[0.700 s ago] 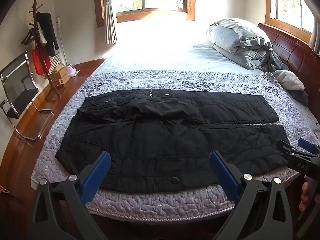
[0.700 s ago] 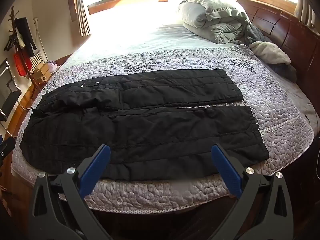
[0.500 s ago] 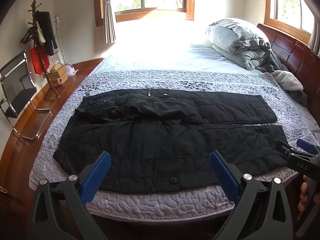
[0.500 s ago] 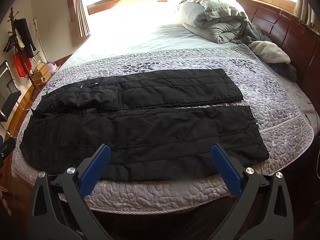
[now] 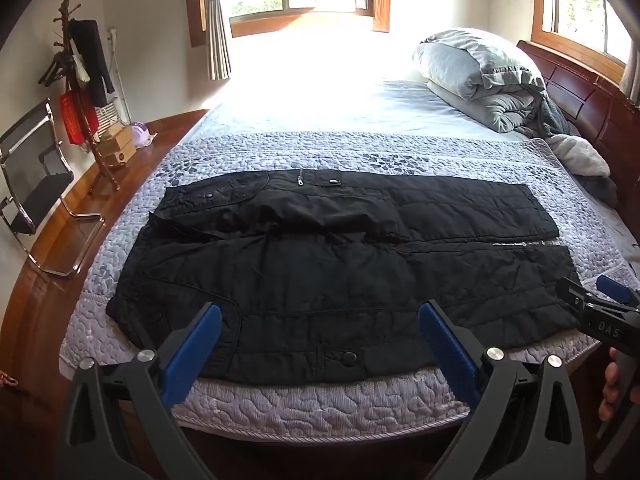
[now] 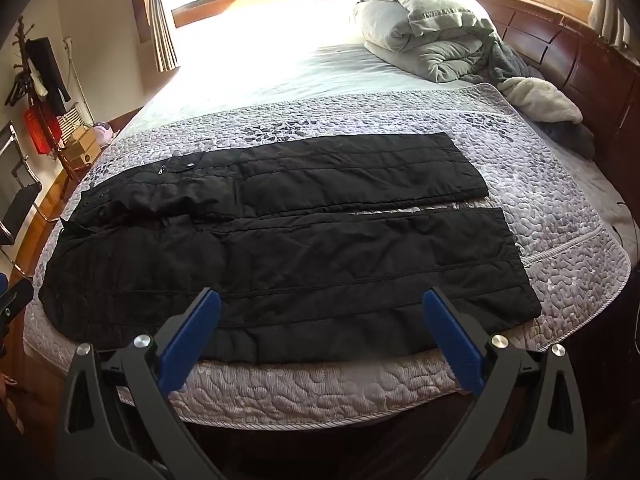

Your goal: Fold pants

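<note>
The black pants [image 5: 340, 272] lie flat and unfolded on the quilted bed [image 5: 320, 404], waistband to your left and legs side by side, so every edge is reachable. Your left gripper [image 5: 318, 350] and right gripper [image 6: 320, 340] hover at the near edge, fingers fully spread and empty, ready to pinch fabric.

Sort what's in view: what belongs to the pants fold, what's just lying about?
Job:
black pants, spread flat on the quilted bedspread
left gripper, open, empty
right gripper, open, empty

Lying about:
rolled grey duvet
white fleece blanket
coat stand
folding chair
</note>
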A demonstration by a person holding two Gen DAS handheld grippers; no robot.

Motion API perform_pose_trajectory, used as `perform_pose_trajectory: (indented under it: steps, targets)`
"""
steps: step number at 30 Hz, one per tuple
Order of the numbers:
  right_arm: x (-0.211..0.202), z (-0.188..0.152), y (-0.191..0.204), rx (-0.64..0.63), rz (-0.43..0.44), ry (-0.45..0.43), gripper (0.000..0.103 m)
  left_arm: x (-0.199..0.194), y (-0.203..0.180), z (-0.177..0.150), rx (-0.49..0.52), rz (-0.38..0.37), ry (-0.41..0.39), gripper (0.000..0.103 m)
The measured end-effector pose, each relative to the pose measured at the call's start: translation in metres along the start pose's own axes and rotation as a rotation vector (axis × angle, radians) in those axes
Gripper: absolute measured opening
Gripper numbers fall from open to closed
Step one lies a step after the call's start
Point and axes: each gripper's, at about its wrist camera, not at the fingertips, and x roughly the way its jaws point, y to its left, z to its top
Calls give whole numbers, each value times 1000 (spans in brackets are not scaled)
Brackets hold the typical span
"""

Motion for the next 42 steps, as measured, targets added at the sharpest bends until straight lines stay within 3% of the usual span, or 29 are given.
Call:
perform_pose_trajectory:
  steps: [42]
  targets:
    - [11,3,-2,5,5,15,101,14,2,2,0,0,24,99]
